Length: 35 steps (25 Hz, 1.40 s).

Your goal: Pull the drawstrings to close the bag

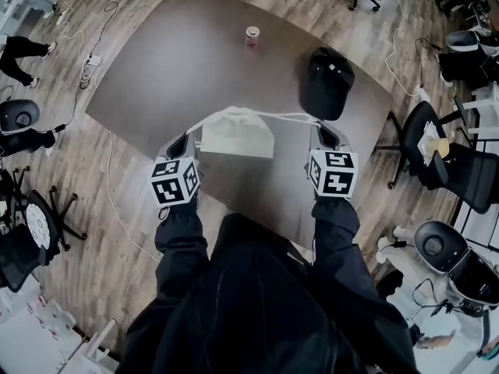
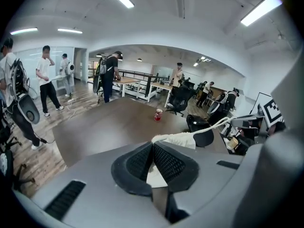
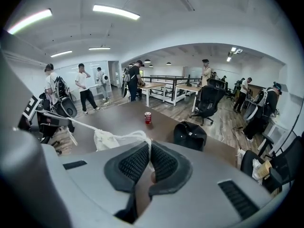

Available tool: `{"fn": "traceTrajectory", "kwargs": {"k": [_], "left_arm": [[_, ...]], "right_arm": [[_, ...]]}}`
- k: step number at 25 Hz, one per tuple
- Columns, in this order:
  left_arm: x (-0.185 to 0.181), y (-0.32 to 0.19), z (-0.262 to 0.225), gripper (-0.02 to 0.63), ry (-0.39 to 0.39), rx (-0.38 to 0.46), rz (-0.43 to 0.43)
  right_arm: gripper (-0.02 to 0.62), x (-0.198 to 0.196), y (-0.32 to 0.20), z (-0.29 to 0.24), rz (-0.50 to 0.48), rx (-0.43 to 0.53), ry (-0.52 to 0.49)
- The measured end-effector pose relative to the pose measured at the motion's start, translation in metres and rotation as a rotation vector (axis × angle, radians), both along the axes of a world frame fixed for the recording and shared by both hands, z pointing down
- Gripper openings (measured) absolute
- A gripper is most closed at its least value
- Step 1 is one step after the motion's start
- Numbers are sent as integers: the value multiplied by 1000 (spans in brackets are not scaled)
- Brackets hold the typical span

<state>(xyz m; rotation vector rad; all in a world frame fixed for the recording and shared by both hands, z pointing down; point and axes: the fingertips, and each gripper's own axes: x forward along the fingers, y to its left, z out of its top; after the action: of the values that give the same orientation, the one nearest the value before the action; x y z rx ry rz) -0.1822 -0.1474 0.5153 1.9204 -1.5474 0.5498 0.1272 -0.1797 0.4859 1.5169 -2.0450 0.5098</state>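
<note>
Bag position: the white bag sits between the two tongs, over the near part of the tabletop. Its mouth faces away from the person. Whether it rests flat or hangs a little from its cords cannot be told.
Bag mouth: it looks bunched into a small neck, so the closing is judged nearly done.
Risk, slip: each cord is thin and pinched only at the tips. A sharp or uneven outward tug could draw it out of the pads, and the mouth would slacken.
Risk, drag: a harder pull on one side would likely slide or swing the light bag sideways, toward the black cap on the right or off the near edge.
Risk, overpull: with the neck this tight, more force would strain the cord channel and close nothing further.
Left tongs: pressed together, no gap at the tips, pinching the left drawstring, which curves in from the neck.
Right tongs: likewise clamped, on the right drawstring, which runs straight and taut from the neck.
Bystander item: a can stands well apart at the far side, out of danger.
</note>
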Motion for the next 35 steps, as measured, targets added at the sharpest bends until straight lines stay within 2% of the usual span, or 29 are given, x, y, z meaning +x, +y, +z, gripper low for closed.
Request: {"fn": "traceTrajectory", "kwargs": {"k": [11,15,21,27,32,33,34,35], "left_arm": [[31,-31,95,34,-4,-180,139],[37,-31,128,34,6,-232,155],[41,-19,158,34,32,-278,147],[43,-18,182,35,51,-269,133],[46,-15,196,38,91,-268,140],[46,-13,197,70,99,-267,143],[47,-9,197,140,108,-266,151],[46,-6,197,163,115,-265,160]], "right_arm": [[28,-85,-12,102,-223,-179,-12],[28,-111,-9,140,-291,-242,-27],[28,-133,7,170,-337,-301,-43],[28,-152,15,201,-363,-323,-51],[40,-160,24,222,-344,-368,-62],[75,-161,28,225,-339,-382,-68],[114,-162,33,228,-337,-395,-72],[136,-164,37,230,-333,-406,-73]]}}
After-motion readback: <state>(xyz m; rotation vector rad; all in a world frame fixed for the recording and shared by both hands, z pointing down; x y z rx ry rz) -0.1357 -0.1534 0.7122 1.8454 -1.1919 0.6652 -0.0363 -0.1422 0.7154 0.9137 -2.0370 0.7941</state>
